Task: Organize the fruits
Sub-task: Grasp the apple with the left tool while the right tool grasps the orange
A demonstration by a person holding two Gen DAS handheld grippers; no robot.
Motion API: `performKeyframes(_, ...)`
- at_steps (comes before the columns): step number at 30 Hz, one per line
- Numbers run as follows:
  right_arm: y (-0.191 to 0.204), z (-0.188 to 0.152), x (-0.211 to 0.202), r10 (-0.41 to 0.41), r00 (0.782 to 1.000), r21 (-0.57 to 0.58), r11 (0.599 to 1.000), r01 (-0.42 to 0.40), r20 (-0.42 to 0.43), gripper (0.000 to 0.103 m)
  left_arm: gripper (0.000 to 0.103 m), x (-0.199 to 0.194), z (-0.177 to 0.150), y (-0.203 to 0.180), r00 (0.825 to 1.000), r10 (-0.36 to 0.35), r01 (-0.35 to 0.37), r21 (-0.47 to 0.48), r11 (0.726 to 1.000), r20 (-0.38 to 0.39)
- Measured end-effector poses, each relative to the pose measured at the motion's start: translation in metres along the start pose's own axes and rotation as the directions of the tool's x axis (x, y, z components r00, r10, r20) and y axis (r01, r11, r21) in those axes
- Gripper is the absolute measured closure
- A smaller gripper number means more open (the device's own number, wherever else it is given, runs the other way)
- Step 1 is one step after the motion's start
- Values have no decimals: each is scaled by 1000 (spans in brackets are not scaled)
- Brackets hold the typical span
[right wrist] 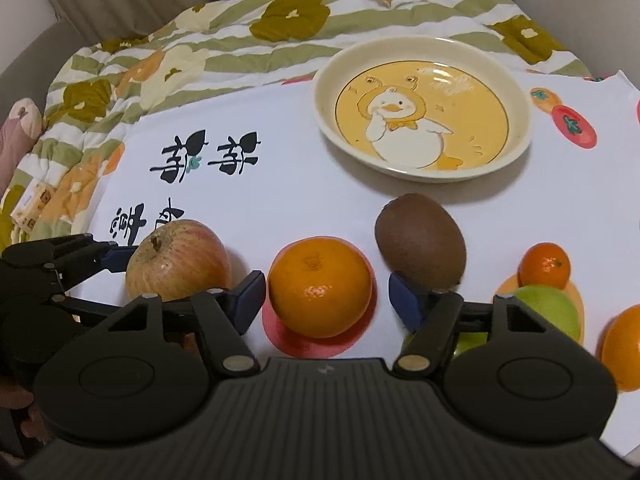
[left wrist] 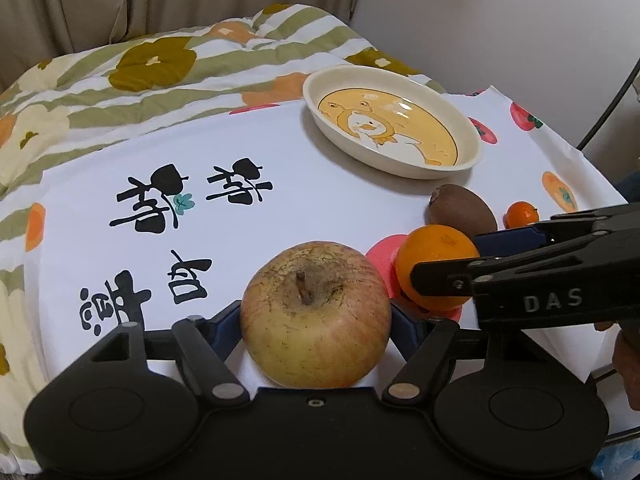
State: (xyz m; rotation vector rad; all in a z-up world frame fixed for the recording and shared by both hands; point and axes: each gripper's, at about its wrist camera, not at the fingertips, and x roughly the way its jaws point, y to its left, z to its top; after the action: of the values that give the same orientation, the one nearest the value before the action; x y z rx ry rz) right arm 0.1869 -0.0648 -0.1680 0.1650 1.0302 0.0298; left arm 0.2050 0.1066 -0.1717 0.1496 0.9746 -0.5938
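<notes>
My left gripper [left wrist: 316,316] is shut on a yellow-red apple [left wrist: 316,314], which rests on the white printed cloth; the apple also shows in the right wrist view [right wrist: 178,266]. My right gripper [right wrist: 326,294] is open, its blue pads on either side of an orange [right wrist: 320,286] without touching it. The orange also shows in the left wrist view [left wrist: 436,264]. A brown kiwi [right wrist: 420,240] lies just beyond the right finger. A cream plate with a duck picture [right wrist: 424,108] stands empty at the back right.
A small mandarin [right wrist: 544,266], a green fruit [right wrist: 548,312] and another orange [right wrist: 624,348] lie at the right. A floral quilt [right wrist: 200,52] lies behind the cloth. A small box [right wrist: 34,204] lies at the far left.
</notes>
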Motion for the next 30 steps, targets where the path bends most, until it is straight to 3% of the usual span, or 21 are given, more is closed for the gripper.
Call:
performKeyframes(8, 7, 0, 10, -9, 1000, -11, 1000, 9, -19, 23, 26, -2, -4, -10, 997, 80, -81, 94, 992, 17)
performKeyframes(20, 14, -6, 10, -20, 1000, -63, 998, 21, 16, 28, 26, -16, -12, 3, 989, 144, -145, 63, 987, 21)
performKeyframes(25, 20, -4, -6, 4, 998, -77, 997, 0, 60, 29, 26, -32, -13, 4, 985, 167, -168, 25, 985, 48)
performKeyframes(30, 18, 3, -32, 33, 995, -20, 999, -31, 97, 29, 26, -54, -7, -1, 981, 174, -174, 2, 985, 92)
